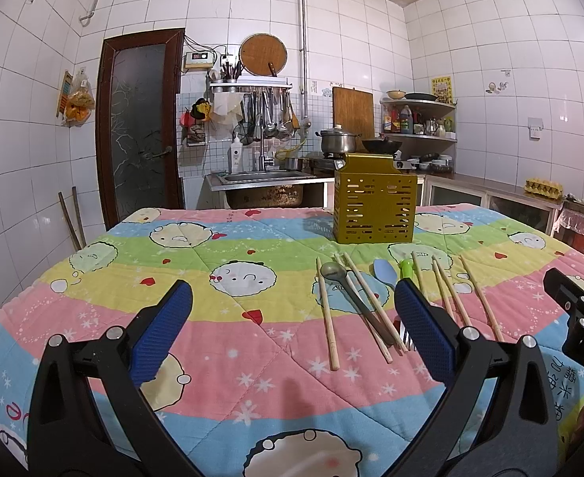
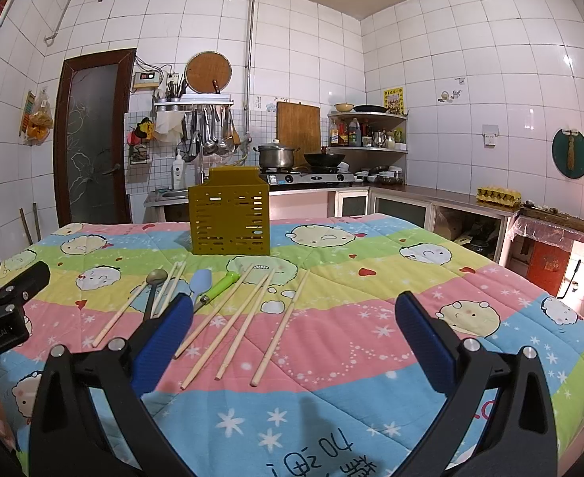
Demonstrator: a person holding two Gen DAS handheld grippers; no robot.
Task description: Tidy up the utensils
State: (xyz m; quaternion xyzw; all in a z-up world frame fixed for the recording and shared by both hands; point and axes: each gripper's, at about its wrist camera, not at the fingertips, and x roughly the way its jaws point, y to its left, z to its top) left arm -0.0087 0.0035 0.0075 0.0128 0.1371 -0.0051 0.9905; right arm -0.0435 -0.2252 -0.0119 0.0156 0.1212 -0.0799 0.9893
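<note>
1. Quilted cloth covers the surface (image 2: 371, 318); chopsticks (image 2: 236, 326), a spoon (image 1: 345, 284) and spatula (image 2: 201, 283) lie before the yellow holder (image 2: 229, 222).
2. Left gripper (image 1: 292, 330) and right gripper (image 2: 292, 330) both hover spread wide, holding nothing.
3. Thin chopsticks may roll or sink into soft cloth, so a pinch could miss; crossed pieces might drag neighbours.

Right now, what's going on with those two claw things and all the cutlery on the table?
Left gripper open, empty. Right gripper open, empty. Chopsticks, metal spoon, blue spoon loose on quilt; gold holder behind them. Path unobstructed.
</note>
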